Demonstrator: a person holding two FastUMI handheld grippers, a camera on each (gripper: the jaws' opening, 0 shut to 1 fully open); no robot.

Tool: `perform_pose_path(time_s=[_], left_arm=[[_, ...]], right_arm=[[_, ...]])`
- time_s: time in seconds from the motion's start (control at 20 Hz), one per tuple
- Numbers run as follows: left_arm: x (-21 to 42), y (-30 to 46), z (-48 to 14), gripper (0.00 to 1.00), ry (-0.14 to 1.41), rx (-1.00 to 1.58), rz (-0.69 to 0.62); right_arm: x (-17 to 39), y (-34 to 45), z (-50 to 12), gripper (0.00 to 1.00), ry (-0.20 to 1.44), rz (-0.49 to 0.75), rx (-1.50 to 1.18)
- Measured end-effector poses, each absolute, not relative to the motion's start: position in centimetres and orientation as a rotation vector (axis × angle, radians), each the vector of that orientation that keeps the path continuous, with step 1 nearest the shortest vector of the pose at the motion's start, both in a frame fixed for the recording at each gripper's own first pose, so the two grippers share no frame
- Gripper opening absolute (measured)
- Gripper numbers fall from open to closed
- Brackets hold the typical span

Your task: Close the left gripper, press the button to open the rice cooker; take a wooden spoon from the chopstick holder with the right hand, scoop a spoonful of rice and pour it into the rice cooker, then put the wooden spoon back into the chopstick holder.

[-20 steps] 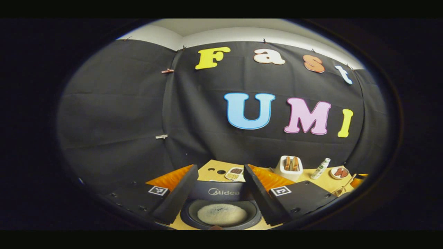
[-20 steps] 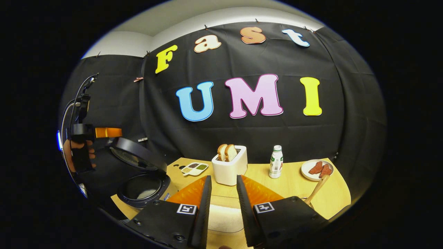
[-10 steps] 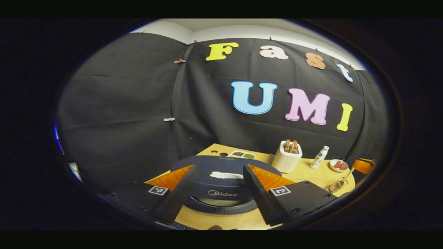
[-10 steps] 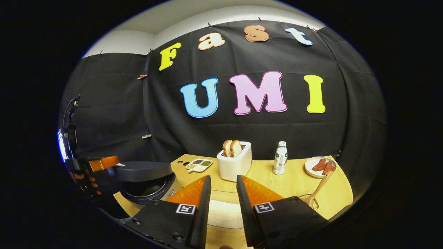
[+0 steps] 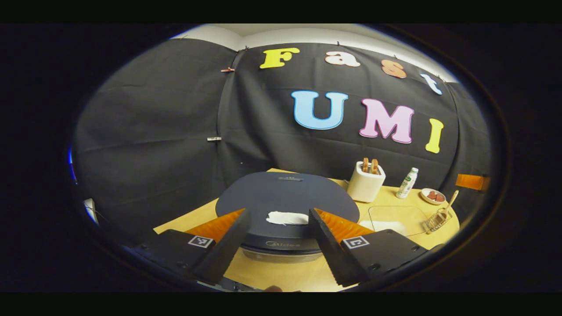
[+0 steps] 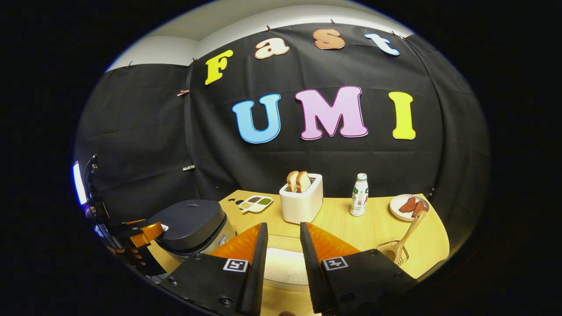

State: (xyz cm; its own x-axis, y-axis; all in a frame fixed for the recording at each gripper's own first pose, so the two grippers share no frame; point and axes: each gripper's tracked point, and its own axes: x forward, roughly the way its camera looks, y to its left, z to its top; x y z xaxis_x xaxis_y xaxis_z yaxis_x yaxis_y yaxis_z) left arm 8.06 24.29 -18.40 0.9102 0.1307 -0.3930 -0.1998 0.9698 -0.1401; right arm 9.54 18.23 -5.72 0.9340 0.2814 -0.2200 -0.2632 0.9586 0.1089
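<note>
the dark round rice cooker [image 5: 285,206] sits low in the middle of the left gripper view, and its lid is down flat. in the right gripper view it sits at the lower left. the left gripper [image 5: 276,237] hangs just in front of the cooker with its two fingers spread apart, grasping nothing. the white button [image 5: 287,217] shows right between them, on the front of the lid.

the light wooden spoon [image 6: 406,239] stands in the wire chopstick holder [image 6: 395,252] at the lower right of the right gripper view. the clear tub of white rice [image 6: 285,267] lies low in the middle, just past the right gripper [image 6: 281,263]. its fingers are apart with a small gap, and they hold nothing too.

i think the lid is shut and the spoon is back, so the job looks nearly done or about to start again. to press the button well, first pinch the left fingers together, then push straight down on the white spot, slow and gentle, so the cooker does not slide.

counting now: one cooker, one spoon, one holder, one rice tub. also one white toaster [image 6: 303,204] with two slices of bread, one small white bottle [image 6: 360,195], and one white plate [image 6: 406,206] with two red pieces on it.
</note>
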Motion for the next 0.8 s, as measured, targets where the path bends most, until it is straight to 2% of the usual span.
perform_pose_path(time_s=[0.05,0.1,0.2,0.3,0.35,0.4,0.45,0.5,0.55,0.8], left_arm=[[8.1,24.3,-18.5,0.92,0.375,-0.151,0.171],[8.0,24.1,-18.5,0.87,0.381,-0.127,0.173],[7.8,24.5,-18.8,0.93,0.368,-0.125,0.175],[8.0,24.3,-18.6,0.93,0.347,-0.120,0.167],[7.7,24.2,-18.6,0.88,0.338,-0.112,0.162],[7.6,24.2,-19.4,0.88,0.355,-0.115,0.157],[7.1,24.2,-19.5,0.92,0.331,-0.115,0.153],[7.0,24.2,-19.5,0.89,0.315,-0.104,0.147],[7.4,24.1,-19.5,0.93,0.303,-0.096,0.144],[7.9,24.2,-19.1,0.92,0.300,-0.091,0.171]], right_arm=[[9.5,18.3,-5.8,0.47,0.239,0.277,0.079],[9.5,18.3,-5.7,0.47,0.239,0.276,0.080],[9.4,18.4,-5.9,0.47,0.241,0.275,0.080],[9.4,18.5,-6.1,0.47,0.246,0.274,0.080],[9.4,18.6,-6.2,0.47,0.249,0.274,0.081],[9.3,18.7,-6.3,0.46,0.253,0.273,0.085],[9.3,18.8,-6.4,0.47,0.257,0.273,0.089],[9.3,18.9,-6.5,0.47,0.258,0.272,0.093],[9.4,18.9,-6.4,0.47,0.258,0.273,0.094],[9.4,18.9,-6.1,0.47,0.244,0.273,0.083]])
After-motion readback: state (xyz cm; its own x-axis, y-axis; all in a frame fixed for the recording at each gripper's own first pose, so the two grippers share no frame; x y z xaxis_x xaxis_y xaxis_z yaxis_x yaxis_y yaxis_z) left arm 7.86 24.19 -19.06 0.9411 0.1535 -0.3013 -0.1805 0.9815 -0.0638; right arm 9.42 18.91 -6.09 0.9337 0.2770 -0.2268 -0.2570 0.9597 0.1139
